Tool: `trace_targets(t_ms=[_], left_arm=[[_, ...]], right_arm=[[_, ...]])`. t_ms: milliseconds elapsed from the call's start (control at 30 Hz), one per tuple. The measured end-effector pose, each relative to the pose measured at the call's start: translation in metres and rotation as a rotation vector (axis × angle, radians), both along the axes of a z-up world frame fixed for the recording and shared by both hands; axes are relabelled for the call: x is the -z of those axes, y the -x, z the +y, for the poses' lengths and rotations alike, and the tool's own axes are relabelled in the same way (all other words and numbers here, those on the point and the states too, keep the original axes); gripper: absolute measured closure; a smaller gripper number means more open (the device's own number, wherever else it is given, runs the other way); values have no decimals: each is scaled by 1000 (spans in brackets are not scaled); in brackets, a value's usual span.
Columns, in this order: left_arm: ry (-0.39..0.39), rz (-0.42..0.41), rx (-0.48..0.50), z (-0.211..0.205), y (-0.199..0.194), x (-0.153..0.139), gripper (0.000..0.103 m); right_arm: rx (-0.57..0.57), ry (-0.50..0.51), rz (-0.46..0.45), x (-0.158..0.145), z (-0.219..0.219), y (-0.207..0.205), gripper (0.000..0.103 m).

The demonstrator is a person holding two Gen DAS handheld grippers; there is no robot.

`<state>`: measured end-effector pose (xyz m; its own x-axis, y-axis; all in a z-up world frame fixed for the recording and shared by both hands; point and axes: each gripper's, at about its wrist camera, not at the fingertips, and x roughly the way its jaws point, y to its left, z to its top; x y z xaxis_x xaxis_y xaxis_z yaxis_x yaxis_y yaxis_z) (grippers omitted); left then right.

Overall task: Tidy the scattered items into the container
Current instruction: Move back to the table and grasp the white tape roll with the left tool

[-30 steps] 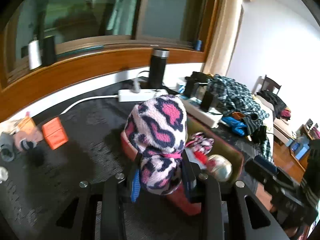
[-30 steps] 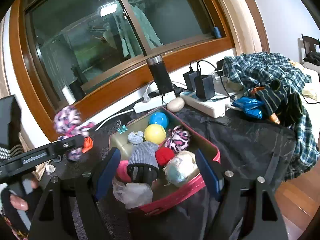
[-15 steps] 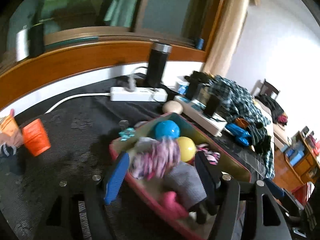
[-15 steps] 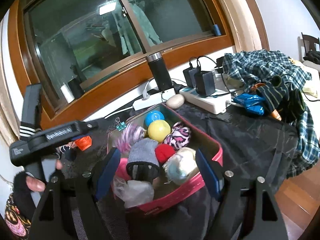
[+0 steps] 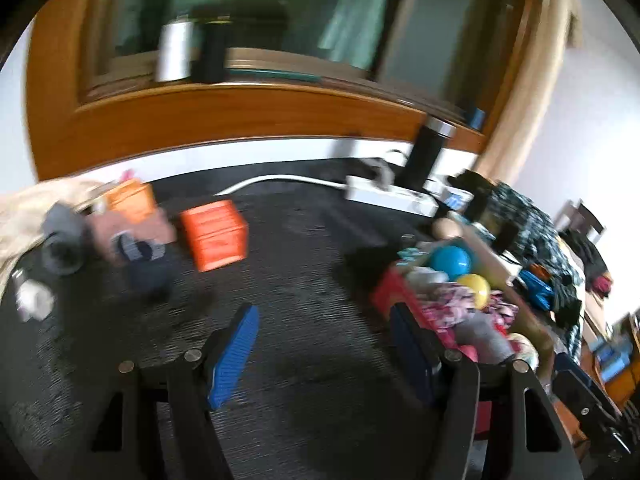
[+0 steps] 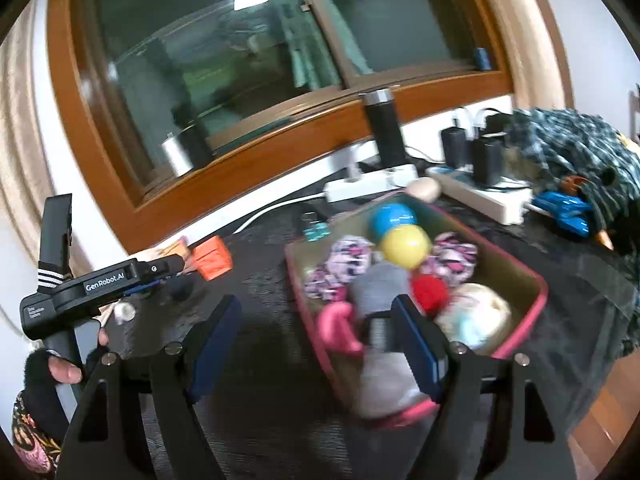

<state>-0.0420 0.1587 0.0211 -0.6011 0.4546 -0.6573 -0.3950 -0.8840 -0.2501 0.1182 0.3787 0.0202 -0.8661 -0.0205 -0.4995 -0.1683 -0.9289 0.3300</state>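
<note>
The red-rimmed container (image 6: 538, 302) sits on the dark table, filled with a blue ball (image 6: 392, 216), a yellow ball (image 6: 406, 242), pink patterned cloth bundles (image 6: 340, 266), a grey sock (image 6: 380, 290) and a red ball (image 6: 430, 292). It also shows at the right of the left wrist view (image 5: 390, 286). My left gripper (image 5: 324, 322) is open and empty over bare table, left of the container. My right gripper (image 6: 316, 322) is open and empty at the container's near-left corner. An orange box (image 5: 214, 234), rolled socks (image 5: 136, 248) and small items (image 5: 34, 300) lie scattered at the left.
A black flask (image 6: 384, 130), white power strips (image 6: 368, 186) with chargers and a plaid cloth heap (image 6: 576, 146) line the back and right. A beige egg-shaped thing (image 6: 424, 188) lies behind the container. The wooden window sill runs along the back.
My left gripper let the pink patterned bundle go into the container, opened, and swung left toward the scattered items. My right gripper shifted slightly left, staying open.
</note>
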Motion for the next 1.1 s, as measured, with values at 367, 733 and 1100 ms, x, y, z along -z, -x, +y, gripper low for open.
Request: trace_targets(t_ms=[367,733,1100], left_arm=[[31,-18,-323,-159,16,21,23],[194,-13,-401,-219,53,60,23],[232,-29,-395,-225,97,76,23]], right_arm=[[-159,-8,-49,2,-73,43,23],[-237,-33,-132,20,-111,67,23],[-237,-34,-194,37,-113,93,23]])
